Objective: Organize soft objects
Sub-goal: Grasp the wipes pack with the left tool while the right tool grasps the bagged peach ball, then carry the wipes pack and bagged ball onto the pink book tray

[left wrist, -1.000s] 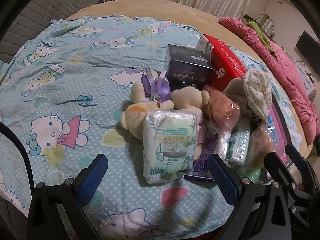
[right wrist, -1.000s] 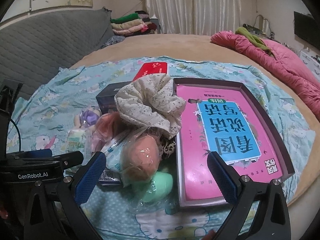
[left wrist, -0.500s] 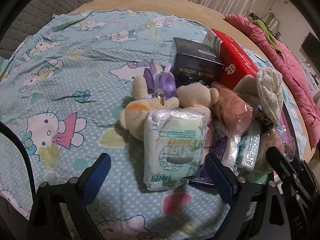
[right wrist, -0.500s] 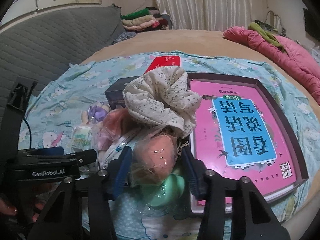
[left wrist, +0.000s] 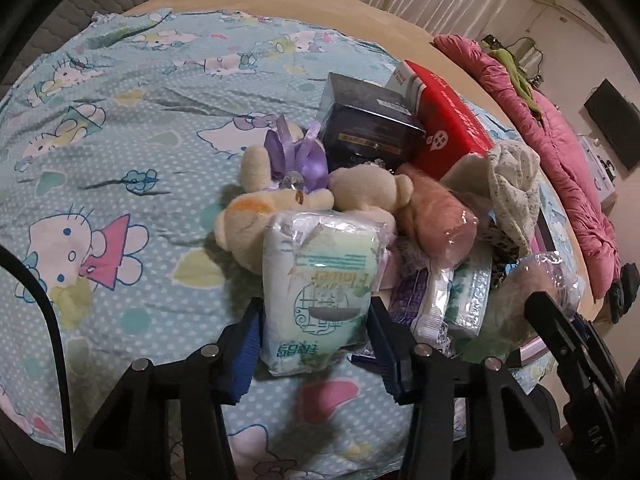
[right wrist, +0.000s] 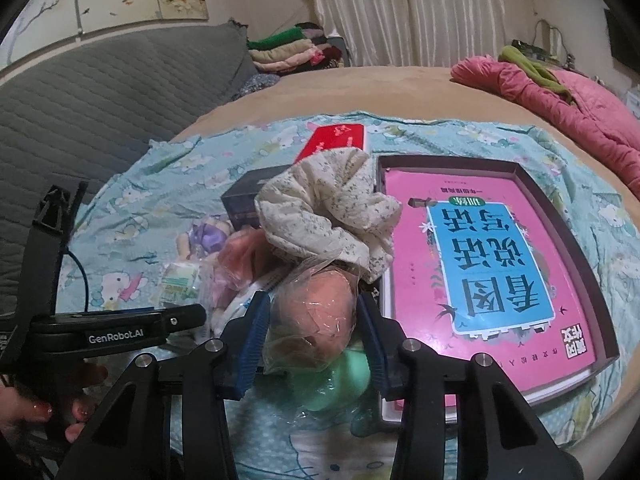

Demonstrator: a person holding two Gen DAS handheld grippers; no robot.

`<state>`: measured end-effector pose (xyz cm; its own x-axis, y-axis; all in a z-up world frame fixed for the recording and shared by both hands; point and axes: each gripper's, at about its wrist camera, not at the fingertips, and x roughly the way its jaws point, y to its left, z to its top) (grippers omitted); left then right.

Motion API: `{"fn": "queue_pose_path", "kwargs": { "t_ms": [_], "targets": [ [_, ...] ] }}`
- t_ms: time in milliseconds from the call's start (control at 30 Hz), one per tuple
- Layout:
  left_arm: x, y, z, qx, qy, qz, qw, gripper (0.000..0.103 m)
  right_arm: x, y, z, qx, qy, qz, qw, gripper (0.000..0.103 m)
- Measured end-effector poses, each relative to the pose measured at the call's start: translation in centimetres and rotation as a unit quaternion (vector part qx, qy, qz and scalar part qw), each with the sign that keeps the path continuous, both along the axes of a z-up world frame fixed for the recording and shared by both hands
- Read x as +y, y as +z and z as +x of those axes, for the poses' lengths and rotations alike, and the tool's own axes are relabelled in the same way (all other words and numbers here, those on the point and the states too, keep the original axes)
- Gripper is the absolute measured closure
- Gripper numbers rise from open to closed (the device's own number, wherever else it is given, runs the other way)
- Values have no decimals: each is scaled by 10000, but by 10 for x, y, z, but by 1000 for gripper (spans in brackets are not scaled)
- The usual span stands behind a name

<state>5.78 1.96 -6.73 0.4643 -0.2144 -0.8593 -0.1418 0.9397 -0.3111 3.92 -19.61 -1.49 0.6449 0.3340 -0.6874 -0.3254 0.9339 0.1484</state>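
I'm squeezing left tool point(left wrist: 316, 336) onto crinkly tissue pack point(left wrist: 320, 280), jaws having just closed, pads pressing its soft sides; right tool point(right wrist: 310, 340) pinching glossy plastic bag point(right wrist: 316, 320) of rounded pink plush; both lying in pile on cartoon-print bedspread point(left wrist: 120, 160); pile's lower layers hiding under floral cloth point(right wrist: 332, 208).

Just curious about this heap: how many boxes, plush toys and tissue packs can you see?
Boxes: 3, dark box, red box, book box
Plush toys: 1, bear
Tissue packs: 3, one, two, three
Total: 7
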Motion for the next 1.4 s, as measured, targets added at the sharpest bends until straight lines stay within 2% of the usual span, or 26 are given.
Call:
{"fn": "queue_pose_path", "kwargs": {
  "t_ms": [233, 500, 833, 1233, 1400],
  "targets": [
    [4, 10, -11, -148, -15, -128, 9998, 55, -4, 7, -3, -82, 43, 170, 9998, 57],
    [1, 29, -21, -367, -111, -28, 9993, 55, -8, 17, -8, -226, 83, 313, 9992, 57],
    [-16, 57, -28, -614, -278, 94, 9977, 55, -26, 28, -10, -421, -185, 458, 9979, 57],
    [-69, 85, -22, -816, -760, 222, 9935, 55, -63, 43, -11, -573, -694, 797, 9927, 57],
    [-95, 93, -14, -888, -996, 279, 9907, 55, -86, 48, -11, -625, -1095, 968, 9873, 57]
  ]
}}
